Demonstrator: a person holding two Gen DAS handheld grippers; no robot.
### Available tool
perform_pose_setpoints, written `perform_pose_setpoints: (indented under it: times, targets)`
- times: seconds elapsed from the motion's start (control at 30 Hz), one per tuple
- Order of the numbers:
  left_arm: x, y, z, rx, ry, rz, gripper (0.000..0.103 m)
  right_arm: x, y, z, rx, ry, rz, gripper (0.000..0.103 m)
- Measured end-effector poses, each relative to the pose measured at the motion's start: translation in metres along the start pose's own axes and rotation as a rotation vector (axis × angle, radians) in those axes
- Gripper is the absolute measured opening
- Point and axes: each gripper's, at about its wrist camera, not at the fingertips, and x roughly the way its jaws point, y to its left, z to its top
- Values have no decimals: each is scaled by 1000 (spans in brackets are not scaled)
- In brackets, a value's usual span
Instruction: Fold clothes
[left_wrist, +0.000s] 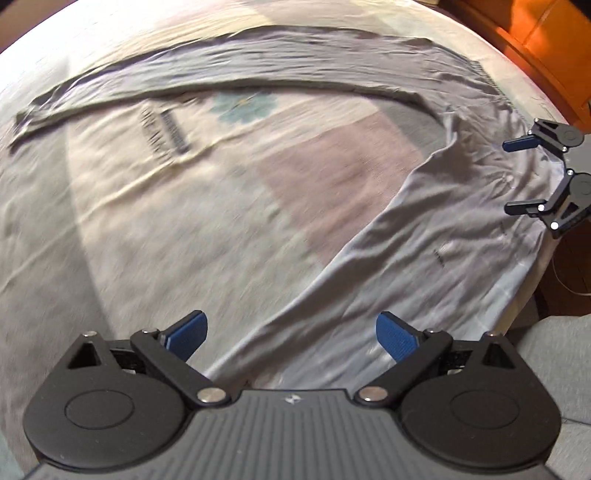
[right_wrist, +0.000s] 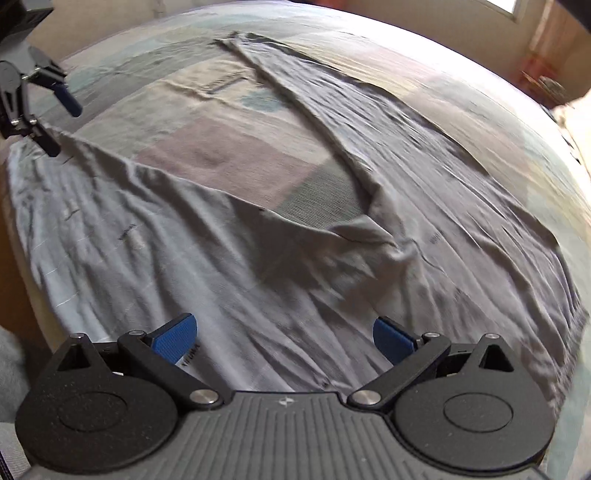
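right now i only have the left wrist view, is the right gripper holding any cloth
Observer: No. The right gripper is open, and the grey garment lies loose beneath it, with nothing between the pads.
Operator: any bunching ahead of it
Observer: Yes, a puckered ridge sits where the garment's two long sections meet.
Operator: where does my left gripper sit from there
Observer: The left gripper is open, over the garment's left end.
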Motion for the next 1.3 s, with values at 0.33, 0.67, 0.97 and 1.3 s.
perform_pose_setpoints:
  times: [0.33, 0.67, 0.97, 1.3]
  targets:
    - [22, -34, 86, 296, -9, -108, 98, -23, -38, -61, 360, 55, -183, 103]
    - [56, -114, 162, 488, -87, -247, 98, -28, -40, -83, 510, 47, -276, 103]
    - [98, -198, 226, 618, -137, -343, 98, -20, -40, -85, 543, -35, -285, 103]
    - [135, -199, 258, 461, -11, -226, 98, -39, -64, -80, 527, -3, -247, 103]
